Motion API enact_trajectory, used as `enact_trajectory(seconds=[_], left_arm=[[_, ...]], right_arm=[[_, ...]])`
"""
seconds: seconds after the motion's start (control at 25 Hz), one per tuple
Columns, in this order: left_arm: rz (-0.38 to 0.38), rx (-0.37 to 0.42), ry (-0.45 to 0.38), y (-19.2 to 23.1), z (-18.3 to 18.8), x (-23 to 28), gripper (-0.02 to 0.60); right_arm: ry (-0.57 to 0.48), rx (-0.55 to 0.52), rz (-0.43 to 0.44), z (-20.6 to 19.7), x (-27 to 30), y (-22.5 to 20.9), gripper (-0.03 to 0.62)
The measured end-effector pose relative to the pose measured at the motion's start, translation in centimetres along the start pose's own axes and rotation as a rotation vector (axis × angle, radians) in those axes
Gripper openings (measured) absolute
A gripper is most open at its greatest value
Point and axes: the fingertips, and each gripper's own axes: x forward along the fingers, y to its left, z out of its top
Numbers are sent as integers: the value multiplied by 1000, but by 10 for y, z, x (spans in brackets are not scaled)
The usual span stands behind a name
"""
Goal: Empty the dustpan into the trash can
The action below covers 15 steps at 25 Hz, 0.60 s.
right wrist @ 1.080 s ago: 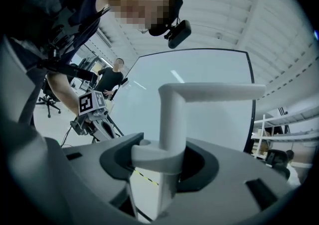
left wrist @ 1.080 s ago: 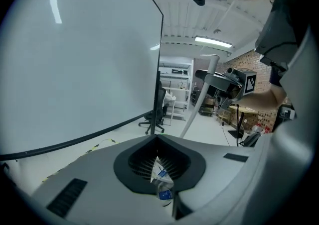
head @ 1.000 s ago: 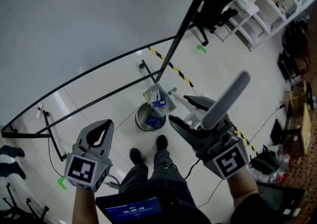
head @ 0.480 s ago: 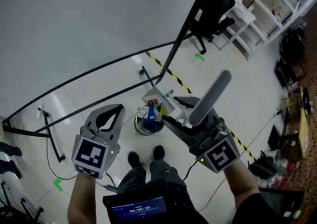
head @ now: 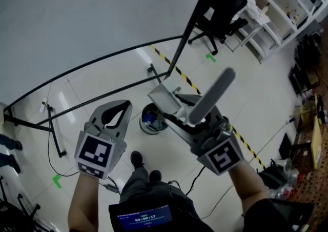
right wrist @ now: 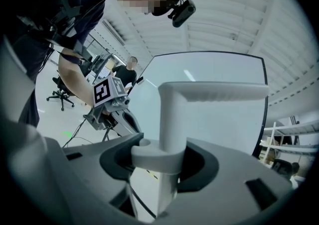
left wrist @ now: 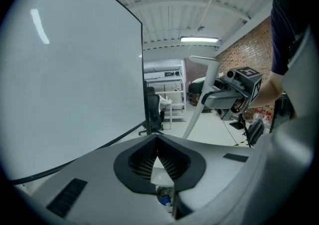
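Note:
My right gripper (head: 178, 121) is shut on the upright grey handle (head: 211, 95) of the dustpan. Its white pan (head: 164, 97) hangs tilted just above and to the right of the round trash can (head: 152, 121) on the floor, and blue rubbish lies inside the can. In the right gripper view the handle's post (right wrist: 172, 119) stands clamped between the dark pads. My left gripper (head: 122, 104) is held to the left of the can, its tips together and nothing between them. In the left gripper view the can (left wrist: 164, 199) shows through the gap below the closed tips.
A black metal frame (head: 174, 56) runs across the floor behind the can, with yellow-black tape (head: 177, 72) beside it. A cable (head: 51, 149) trails at the left. An office chair (head: 220, 20) and white shelves (head: 287, 5) stand at the back right. The person's feet (head: 143, 167) are near the can.
The blue and white rubbish that sat in the tilted pan has dropped into the can, and the pan now looks bare. Both grippers have shifted left and slightly up in the picture.

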Motion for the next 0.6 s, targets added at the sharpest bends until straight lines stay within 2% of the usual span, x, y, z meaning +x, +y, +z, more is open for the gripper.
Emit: enact_trajectory(seconds=[0.24,0.4,0.6], left_arm=[[42,-11,25,-38,-8,-14,-9],[67,-22,21,-66,-3,-20,-9],[78,-45,60,-58,-8,-25,-9]], right_arm=[[-36,-22,13,4,-15,18,210],[-23,-94,31,6,-32,17,210],[37,38,-4,-14,-18,12,210]])
